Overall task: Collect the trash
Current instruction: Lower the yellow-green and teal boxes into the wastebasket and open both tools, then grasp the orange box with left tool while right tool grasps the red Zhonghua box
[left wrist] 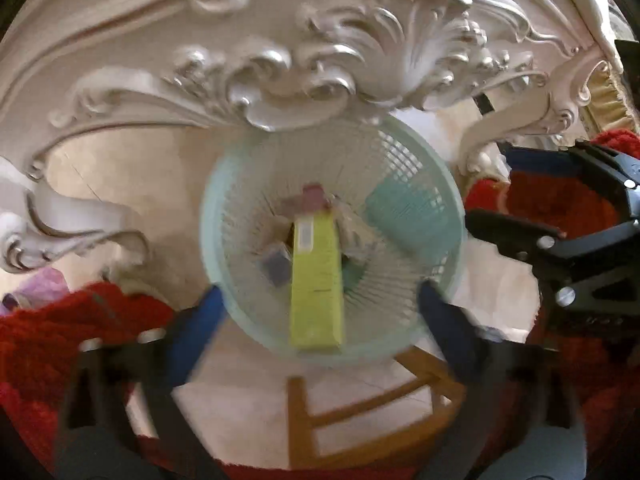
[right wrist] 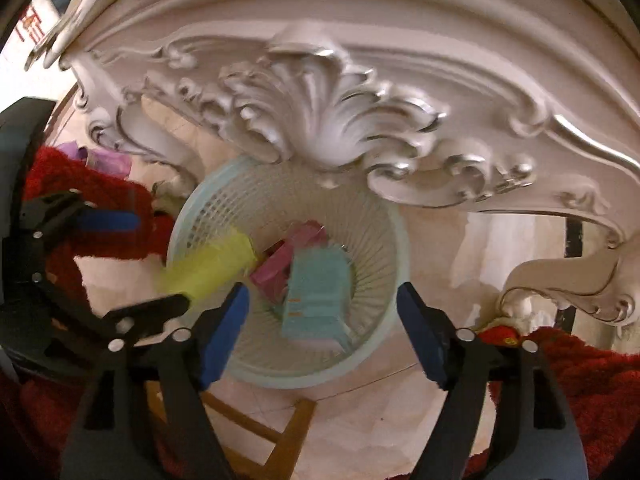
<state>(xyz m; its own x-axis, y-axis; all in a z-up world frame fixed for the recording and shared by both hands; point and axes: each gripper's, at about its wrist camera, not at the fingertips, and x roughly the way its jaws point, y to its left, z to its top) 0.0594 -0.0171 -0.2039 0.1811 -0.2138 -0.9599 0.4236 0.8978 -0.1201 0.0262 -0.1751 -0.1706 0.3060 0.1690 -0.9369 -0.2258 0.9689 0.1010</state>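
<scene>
A: Both our claws, left gripper (left wrist: 320, 312) and right gripper (right wrist: 320, 328), gape wide, holding nothing. Yellow box (left wrist: 316, 280) and teal box (right wrist: 316, 300) are in the basket (left wrist: 452, 200).

B: Light cardboard, crushable, so we'd pinch the long flat sides.

place: home | cues: ornate carved white furniture (left wrist: 304, 76), red shag rug (left wrist: 60, 340), tiled floor (left wrist: 240, 408)

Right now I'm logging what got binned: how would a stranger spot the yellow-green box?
Find the carved white furniture; just below it sits a pale mesh basket. The yellow-green box is falling into it, long and narrow, far brighter than the teal box and pink box beside it.
</scene>
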